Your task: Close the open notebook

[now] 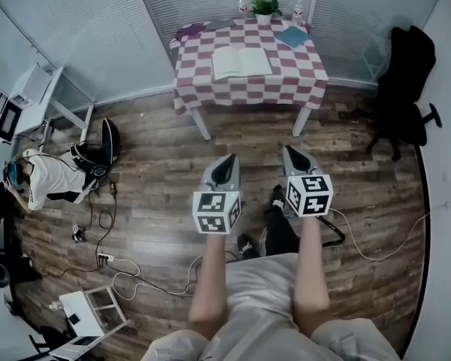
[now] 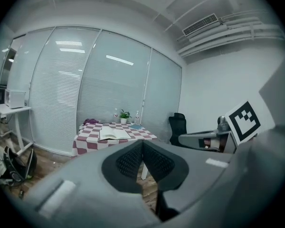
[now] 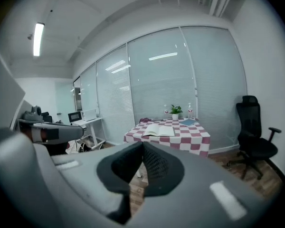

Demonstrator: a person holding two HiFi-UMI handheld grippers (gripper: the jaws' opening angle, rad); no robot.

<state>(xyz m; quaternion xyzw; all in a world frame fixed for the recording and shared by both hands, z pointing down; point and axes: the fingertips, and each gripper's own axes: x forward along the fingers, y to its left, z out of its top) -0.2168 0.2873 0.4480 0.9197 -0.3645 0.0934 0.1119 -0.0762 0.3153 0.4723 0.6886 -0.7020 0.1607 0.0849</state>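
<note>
An open notebook [image 1: 241,62] lies flat with white pages on a table with a red-and-white checked cloth [image 1: 286,81] at the far side of the room. The notebook [image 2: 113,133] shows small in the left gripper view, and the same notebook [image 3: 157,130] in the right gripper view. My left gripper [image 1: 224,162] and right gripper [image 1: 293,156] are held side by side over the wooden floor, well short of the table, pointing toward it. Both have their jaws together with nothing between them.
On the table stand a potted plant [image 1: 264,7], two small bottles [image 1: 298,10], a blue booklet [image 1: 293,36] and a purple cloth [image 1: 189,31]. A black office chair [image 1: 407,89] is at the right. Bags [image 1: 98,153], cables [image 1: 113,265] and a white desk [image 1: 37,96] occupy the left.
</note>
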